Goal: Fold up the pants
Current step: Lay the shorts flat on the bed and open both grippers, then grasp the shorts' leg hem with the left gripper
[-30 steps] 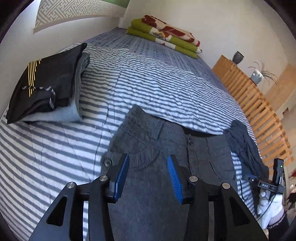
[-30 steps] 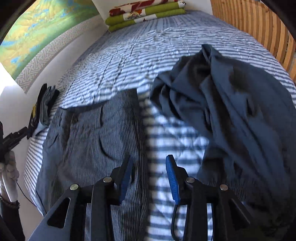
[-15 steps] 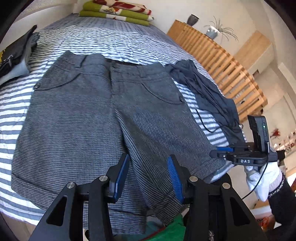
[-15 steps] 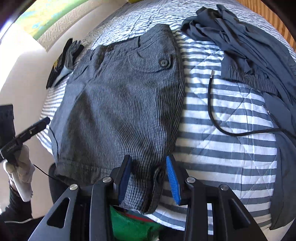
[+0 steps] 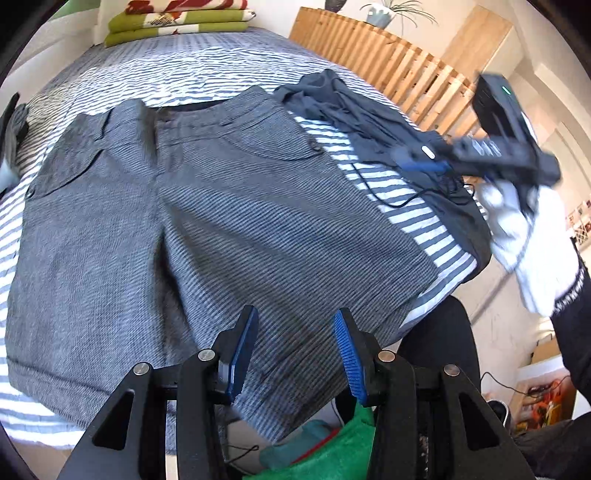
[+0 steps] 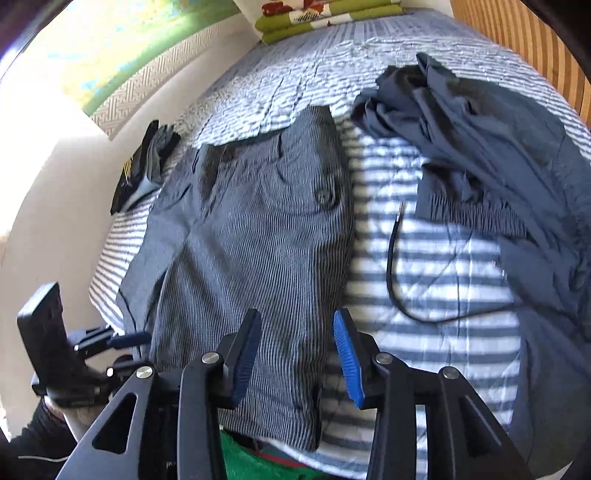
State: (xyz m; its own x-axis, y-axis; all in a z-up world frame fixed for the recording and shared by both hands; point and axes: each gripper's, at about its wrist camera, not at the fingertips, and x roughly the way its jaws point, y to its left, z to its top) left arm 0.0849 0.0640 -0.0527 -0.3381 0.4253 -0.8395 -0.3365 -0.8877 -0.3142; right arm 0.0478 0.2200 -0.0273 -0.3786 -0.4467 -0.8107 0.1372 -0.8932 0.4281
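Note:
Grey pinstriped shorts (image 5: 221, 221) lie flat on the striped bed (image 5: 184, 74), waistband at the far end and leg hems at the near edge. My left gripper (image 5: 295, 314) hovers open over the hem of the leg on the right, nothing between its pads. In the right wrist view the same shorts (image 6: 258, 258) fill the middle. My right gripper (image 6: 297, 315) hangs over that leg's outer edge, its jaws opening, the cloth lying below them and not pinched. A white-gloved hand holds the right gripper (image 5: 413, 160), blurred at the right edge; the left gripper (image 6: 125, 338) shows at the lower left.
A crumpled dark blue garment (image 6: 498, 166) lies right of the shorts, its black cord (image 6: 391, 266) trailing over the sheet. Folded clothes (image 6: 144, 166) are stacked at the left edge of the bed. Folded blankets (image 5: 177, 22) sit at the far end, beside a slatted wooden rail (image 5: 388, 62).
The left gripper swept from the waistband back to the near hem, rolling as it went. The right gripper came from the gap beside the shorts to the leg's outer hem.

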